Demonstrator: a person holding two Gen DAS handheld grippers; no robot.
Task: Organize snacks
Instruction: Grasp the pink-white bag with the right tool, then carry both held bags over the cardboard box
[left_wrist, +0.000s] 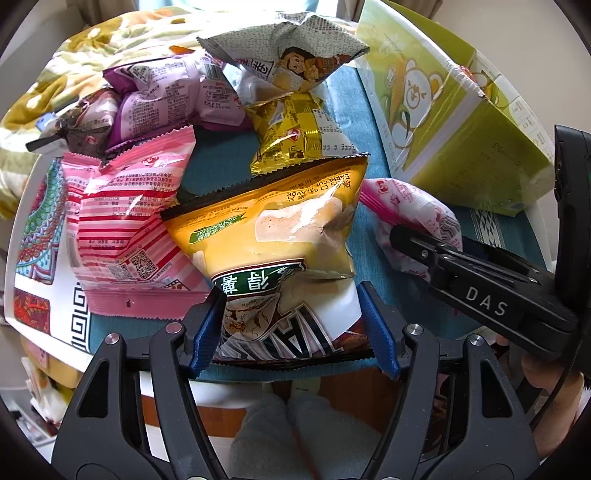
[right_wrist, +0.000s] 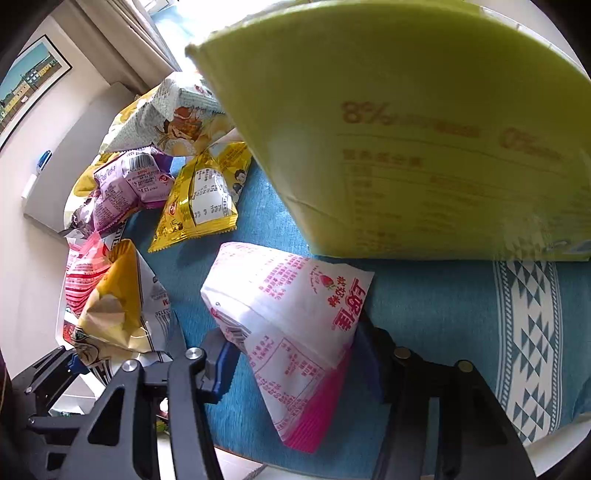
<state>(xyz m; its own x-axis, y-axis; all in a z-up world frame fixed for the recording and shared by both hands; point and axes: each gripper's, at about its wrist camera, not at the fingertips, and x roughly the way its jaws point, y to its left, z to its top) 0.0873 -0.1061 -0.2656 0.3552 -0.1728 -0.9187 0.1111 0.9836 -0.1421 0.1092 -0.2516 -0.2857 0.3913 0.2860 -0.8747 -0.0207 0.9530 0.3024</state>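
left hand-held gripper (left_wrist: 293, 328) – clenched on yellow chip bag (left_wrist: 273, 236) | right hand-held gripper (right_wrist: 295, 354) – grasping pink-white packet (right_wrist: 288, 317)

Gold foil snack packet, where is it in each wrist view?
Left wrist: gold foil packet upper centre, just beyond the yellow chip bag.
Right wrist: same packet left of centre on the blue cloth.
Shared landmark: green carton, to its right in both.

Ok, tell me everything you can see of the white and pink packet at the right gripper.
The white and pink snack packet is glossy plastic film, white with pink print, a strawberry picture and a solid pink end seal. It looks puffed, lying on the blue tablecloth beside the green carton. The right gripper has its fingers on both sides, apparently touching it.
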